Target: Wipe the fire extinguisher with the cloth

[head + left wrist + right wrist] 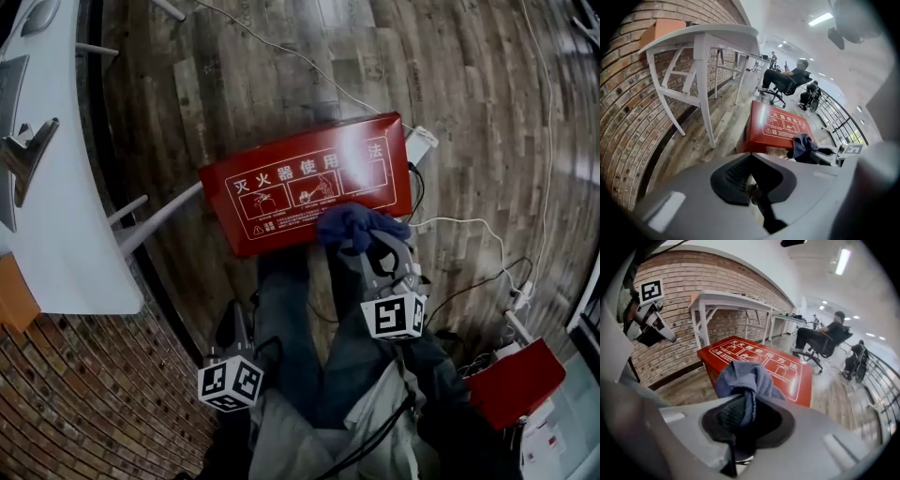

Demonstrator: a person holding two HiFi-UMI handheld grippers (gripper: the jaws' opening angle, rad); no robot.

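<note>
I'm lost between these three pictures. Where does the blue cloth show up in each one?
Head view: cloth just right of centre, at the red box's lower edge.
Left gripper view: cloth right of centre, at the box's near right corner.
Right gripper view: cloth dead centre, bunched in front of the box.
Shared landmark: the red box with white lettering.

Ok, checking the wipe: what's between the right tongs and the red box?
The blue cloth, clamped in the right tongs, bunched in front of the red box; right gripper view.
</note>
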